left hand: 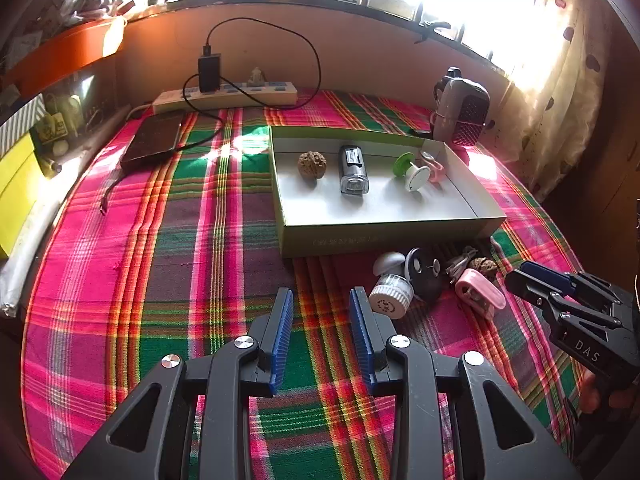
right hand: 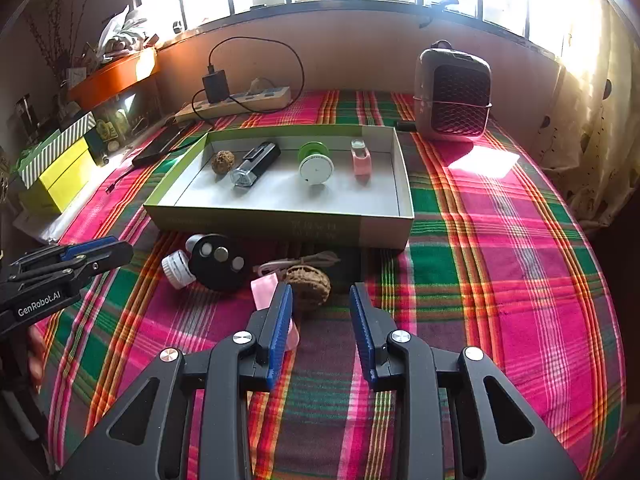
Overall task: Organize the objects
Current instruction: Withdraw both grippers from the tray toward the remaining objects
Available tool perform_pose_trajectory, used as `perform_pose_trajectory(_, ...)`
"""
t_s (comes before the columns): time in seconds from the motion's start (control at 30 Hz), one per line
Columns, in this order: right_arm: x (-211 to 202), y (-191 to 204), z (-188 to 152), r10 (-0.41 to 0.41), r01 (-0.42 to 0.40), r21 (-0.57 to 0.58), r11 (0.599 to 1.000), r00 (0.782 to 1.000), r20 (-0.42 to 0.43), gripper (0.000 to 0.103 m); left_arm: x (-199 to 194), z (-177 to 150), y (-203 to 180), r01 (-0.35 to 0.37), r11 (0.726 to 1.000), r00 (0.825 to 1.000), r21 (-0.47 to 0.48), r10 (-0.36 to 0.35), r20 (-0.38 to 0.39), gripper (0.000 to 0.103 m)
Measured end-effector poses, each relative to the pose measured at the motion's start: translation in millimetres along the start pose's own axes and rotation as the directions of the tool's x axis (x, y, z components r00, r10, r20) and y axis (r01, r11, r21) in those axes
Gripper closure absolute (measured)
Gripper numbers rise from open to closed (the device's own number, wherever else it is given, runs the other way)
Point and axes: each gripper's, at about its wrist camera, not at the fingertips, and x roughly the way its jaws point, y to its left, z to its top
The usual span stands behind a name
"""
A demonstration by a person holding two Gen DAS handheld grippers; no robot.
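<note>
A shallow green-edged box (right hand: 280, 224) (left hand: 384, 232) lies on the plaid cloth. It holds a walnut (right hand: 223, 161), a black and silver device (right hand: 255, 164), a green and white spool (right hand: 316, 163) and a pink clip (right hand: 361, 159). In front of the box lie a white cap (right hand: 177, 269), a black round part (right hand: 218, 262), a cable (right hand: 298, 262), a walnut (right hand: 310, 286) and a pink clip (right hand: 265, 290) (left hand: 480, 294). My right gripper (right hand: 321, 300) is open, just short of the loose walnut. My left gripper (left hand: 321, 304) is open and empty, left of the white cap (left hand: 390, 296).
A power strip (right hand: 240, 100) with a charger and cable sits by the far wall. A dark tablet (left hand: 154, 142) lies at the back left. A small heater (right hand: 454, 94) stands at the back right. Yellow boxes (right hand: 60, 180) stand at the left edge.
</note>
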Motion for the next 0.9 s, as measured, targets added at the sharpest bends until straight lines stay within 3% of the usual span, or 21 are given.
perform_pose_trajectory(0.3,1.2,16.1,-13.4,0.045,-0.046,-0.034,0.998,0.999,-0.029,0.072,7.1,-4.9,2.8,0.100,0.995,0.994,0.000,-0.100,-0.033,0.075)
perform_pose_trajectory(0.73,24.6,20.6,-7.3,0.107,-0.112,-0.086,0.990,0.992,-0.064,0.072,16.7,-1.9,-1.9,0.105,0.994,0.993,-0.009,-0.105,-0.055,0.074)
perform_pose_trajectory(0.9,31.7,17.8,-4.2,0.127,-0.133,-0.096,0.986,0.989,-0.072,0.072,18.6,0.0,-9.0,0.138,0.990,0.989,-0.009,-0.138,-0.056,0.073)
